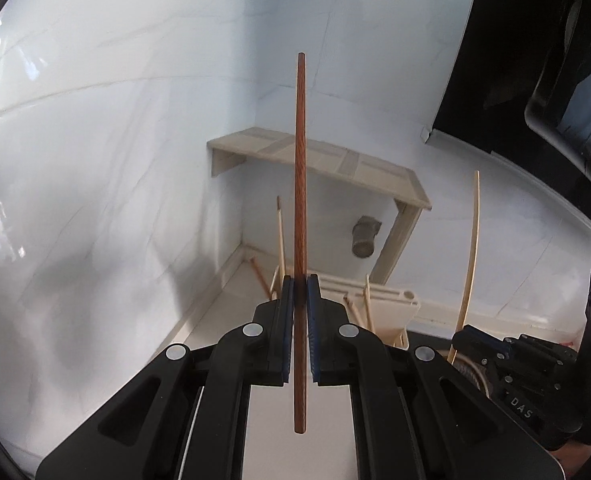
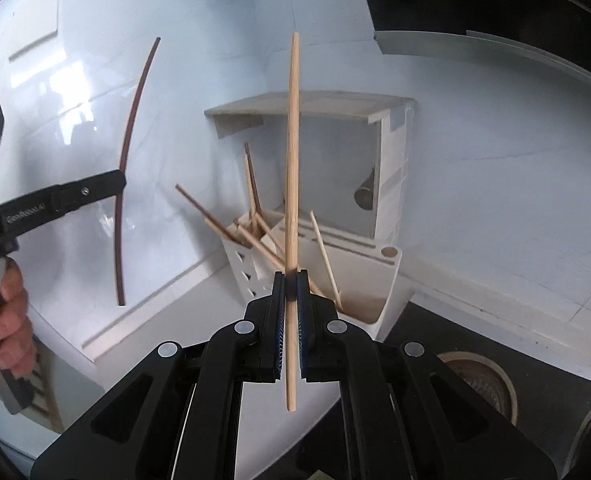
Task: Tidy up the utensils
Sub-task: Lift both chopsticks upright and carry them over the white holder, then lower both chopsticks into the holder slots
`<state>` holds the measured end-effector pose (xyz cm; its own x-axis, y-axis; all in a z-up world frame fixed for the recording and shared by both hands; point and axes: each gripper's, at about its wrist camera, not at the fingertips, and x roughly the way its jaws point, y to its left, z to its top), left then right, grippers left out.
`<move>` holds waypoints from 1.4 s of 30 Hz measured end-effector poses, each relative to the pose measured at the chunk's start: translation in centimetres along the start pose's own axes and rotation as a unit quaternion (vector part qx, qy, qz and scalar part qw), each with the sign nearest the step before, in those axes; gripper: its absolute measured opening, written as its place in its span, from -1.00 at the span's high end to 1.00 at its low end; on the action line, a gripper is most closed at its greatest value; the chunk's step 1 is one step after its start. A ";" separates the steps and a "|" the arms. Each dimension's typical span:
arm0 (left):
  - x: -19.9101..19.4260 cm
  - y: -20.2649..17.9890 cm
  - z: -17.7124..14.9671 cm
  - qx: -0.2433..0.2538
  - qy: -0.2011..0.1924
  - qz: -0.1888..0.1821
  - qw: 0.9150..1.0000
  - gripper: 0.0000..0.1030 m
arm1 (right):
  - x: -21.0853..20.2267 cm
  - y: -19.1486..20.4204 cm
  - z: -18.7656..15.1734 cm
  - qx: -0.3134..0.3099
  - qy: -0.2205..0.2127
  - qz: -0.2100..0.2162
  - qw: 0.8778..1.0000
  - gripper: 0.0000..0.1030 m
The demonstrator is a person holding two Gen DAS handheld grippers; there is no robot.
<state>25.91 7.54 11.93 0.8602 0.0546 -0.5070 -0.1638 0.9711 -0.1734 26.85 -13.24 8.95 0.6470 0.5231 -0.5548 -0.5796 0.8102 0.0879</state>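
My left gripper is shut on a dark brown chopstick that stands upright between the pads; it also shows in the right wrist view, with the left gripper at the left. My right gripper is shut on a light wooden chopstick, also upright; in the left wrist view that chopstick rises at the right above the right gripper. A white utensil holder below and ahead holds several chopsticks, light and dark, leaning at angles.
A beige shelf is fixed in the corner of the white tiled walls, with a short pipe stub under it. A dark counter with a round drain lies at the lower right. A hand holds the left gripper.
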 end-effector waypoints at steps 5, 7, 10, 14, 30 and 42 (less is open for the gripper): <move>1.0 0.1 1.2 -0.018 -0.014 -0.025 0.999 0.89 | 0.4 -1.6 1.1 0.024 -0.016 0.004 1.000 0.87; 1.8 0.0 1.7 -0.017 -0.014 -0.033 0.999 0.89 | 0.5 -1.9 1.5 0.026 -0.021 0.003 0.999 0.87; 2.9 0.3 2.1 -0.025 -0.012 -0.041 0.999 0.89 | 0.7 -2.3 2.2 0.028 -0.032 0.003 0.999 0.87; 4.5 0.3 3.0 -0.029 -0.026 -0.034 0.999 0.89 | 1.5 -2.8 3.0 0.025 -0.037 0.006 0.999 0.87; 8.7 0.2 4.5 -0.038 -0.032 -0.017 0.999 0.88 | 4.7 -5.2 3.5 0.033 -0.047 0.015 0.998 0.87; 11.0 1.3 3.9 -0.044 -0.017 -0.009 0.999 0.88 | 6.6 -4.6 1.8 -0.003 -0.054 0.005 0.999 0.87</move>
<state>37.07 10.27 9.41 0.8788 0.0468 -0.4750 -0.1892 0.9478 -0.2567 34.69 -13.00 6.41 0.6906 0.5563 -0.4622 -0.5887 0.8036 0.0876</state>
